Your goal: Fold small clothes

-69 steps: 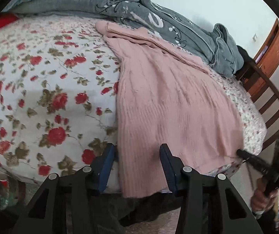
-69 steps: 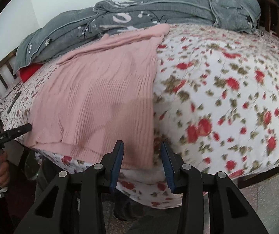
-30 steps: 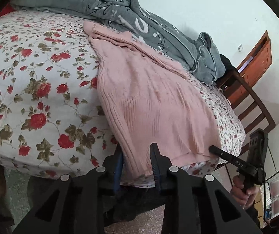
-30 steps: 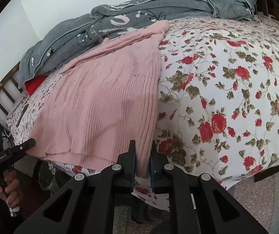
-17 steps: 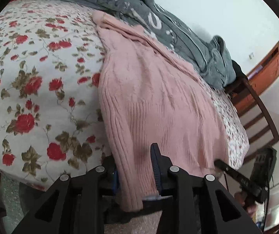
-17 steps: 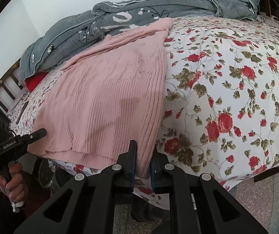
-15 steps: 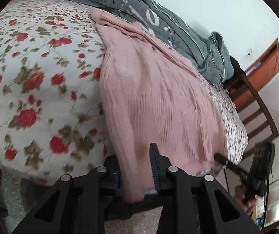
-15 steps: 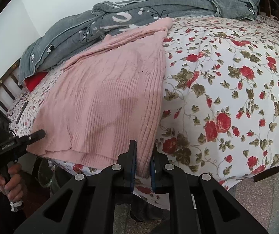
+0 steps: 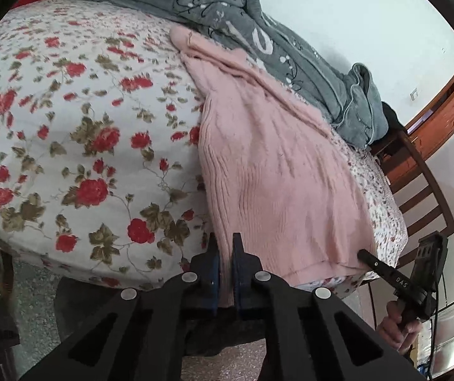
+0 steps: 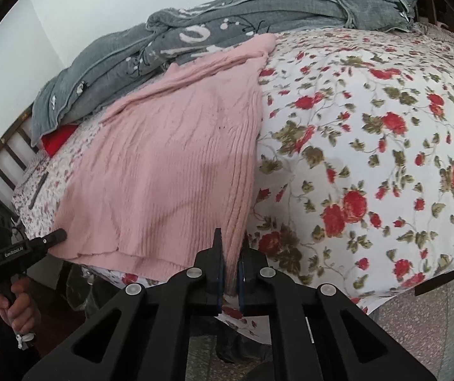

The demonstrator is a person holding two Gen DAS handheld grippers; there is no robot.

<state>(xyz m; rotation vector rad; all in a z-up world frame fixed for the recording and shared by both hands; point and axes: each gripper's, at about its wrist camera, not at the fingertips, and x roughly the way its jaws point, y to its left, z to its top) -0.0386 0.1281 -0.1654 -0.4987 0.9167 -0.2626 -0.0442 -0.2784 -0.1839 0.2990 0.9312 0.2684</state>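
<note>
Sweater (image 9: 277,177) lies flat on the bed (image 9: 68,146); left hand-held gripper (image 9: 225,254) and right hand-held gripper (image 10: 230,254) each pinch a hem corner, likely to lift and fold it.

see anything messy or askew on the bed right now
The pink sweater lies slanted, its hem hanging off the floral bedspread edge, its top bunched against a crumpled grey blanket. No visible damage.
</note>
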